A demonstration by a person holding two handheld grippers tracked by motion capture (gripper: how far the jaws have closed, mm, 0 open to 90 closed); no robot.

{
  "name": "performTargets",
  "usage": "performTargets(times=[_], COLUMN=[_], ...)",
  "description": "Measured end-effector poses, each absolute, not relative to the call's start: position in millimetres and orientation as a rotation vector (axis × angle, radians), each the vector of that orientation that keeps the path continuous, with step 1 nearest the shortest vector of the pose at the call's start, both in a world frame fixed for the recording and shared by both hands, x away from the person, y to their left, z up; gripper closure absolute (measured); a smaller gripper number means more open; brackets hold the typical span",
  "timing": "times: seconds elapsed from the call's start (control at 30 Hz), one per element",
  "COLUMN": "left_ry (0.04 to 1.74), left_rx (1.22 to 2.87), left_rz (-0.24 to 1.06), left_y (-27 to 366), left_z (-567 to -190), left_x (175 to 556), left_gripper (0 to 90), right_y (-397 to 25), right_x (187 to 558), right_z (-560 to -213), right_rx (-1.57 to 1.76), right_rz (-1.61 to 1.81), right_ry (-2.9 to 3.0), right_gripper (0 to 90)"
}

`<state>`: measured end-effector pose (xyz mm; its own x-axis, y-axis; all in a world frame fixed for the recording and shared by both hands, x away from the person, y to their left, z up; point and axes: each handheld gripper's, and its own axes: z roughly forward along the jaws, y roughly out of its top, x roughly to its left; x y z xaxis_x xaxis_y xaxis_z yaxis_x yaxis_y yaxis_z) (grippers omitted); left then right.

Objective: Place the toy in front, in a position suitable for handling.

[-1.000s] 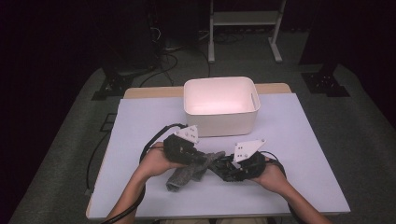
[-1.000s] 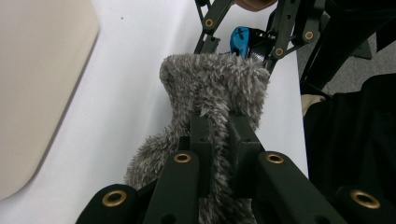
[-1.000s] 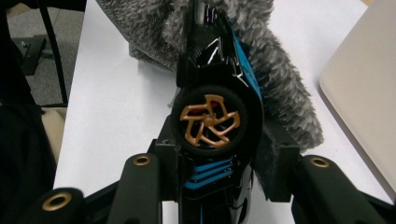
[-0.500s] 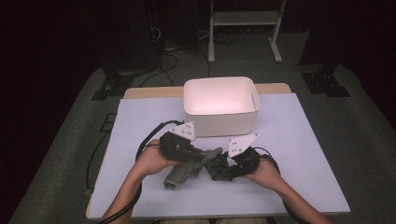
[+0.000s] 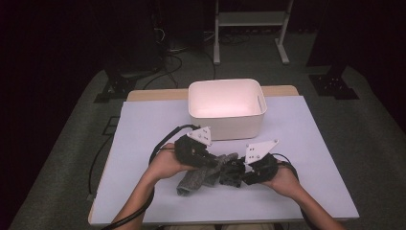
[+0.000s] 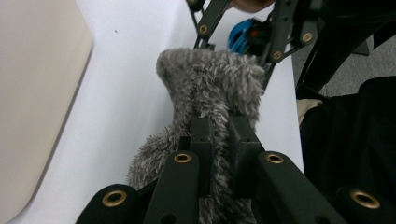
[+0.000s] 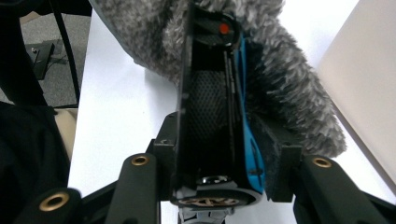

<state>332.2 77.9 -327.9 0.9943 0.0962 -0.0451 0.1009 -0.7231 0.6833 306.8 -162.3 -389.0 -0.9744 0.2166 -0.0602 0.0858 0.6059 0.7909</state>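
Nearest to me, my two forearms come in from the near edge of the white table (image 5: 143, 120), one hand on each tool. My left hand (image 5: 165, 164) drives the left gripper (image 5: 210, 165), and my right hand (image 5: 282, 179) drives the right gripper (image 5: 230, 173); the two point at each other across the middle of the near half of the table.

Between them lies the grey fuzzy sock (image 5: 201, 176), stretched from the near left, where its end rests on the table, up toward the right. In the left gripper view my jaws are pressed together on a fold of the sock (image 6: 210, 93), the pile bulging out on both sides of them, and the right gripper (image 6: 252, 32) meets the sock at its far end. In the right gripper view my jaws are closed around a flat black and blue object (image 7: 219, 116), which fills the gap between them; I cannot tell what that object is. The sock (image 7: 289, 84) lies against it on the right and past its tip.

A black cable loops away from each tool, on the left toward the table's near left edge.

Farther off, just beyond the grippers, stands the white bin (image 5: 226, 122), open at the top. Past the table's far edge is grey floor with the legs of a white stand (image 5: 249, 19).
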Motion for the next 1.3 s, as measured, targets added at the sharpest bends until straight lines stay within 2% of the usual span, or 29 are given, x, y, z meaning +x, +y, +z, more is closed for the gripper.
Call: performTargets(times=[0.33,0.53,0.6,0.63,0.67,1.03,1.3], left_ry=[0.12,0.148,0.153,0.155,0.155,0.147,0.198], left_rx=[2.365,2.387,2.385,2.387,2.387,2.363,2.324], left_rz=[0.034,0.06,0.063,0.067,0.067,0.029,-0.01], left_y=[92,94,94,94,94,92,99], left_z=[-304,-306,-306,-306,-306,-306,-317], left_x=[322,323,323,324,324,326,331], left_gripper=[82.9,83.0,83.0,83.0,83.0,82.9,82.8], right_y=[-134,-126,-127,-131,-131,-145,-152], right_x=[320,324,323,322,322,317,314], right_z=[-385,-385,-385,-385,-385,-383,-384], right_rx=[0.196,0.203,0.211,0.218,0.218,0.216,0.224], right_rz=[1.326,1.33,1.328,1.324,1.324,1.334,1.335], right_ry=[2.707,2.718,2.718,2.712,2.712,2.693,2.69], right_gripper=[57.2,57.2,55.8,50.2,50.2,60.4,60.5])
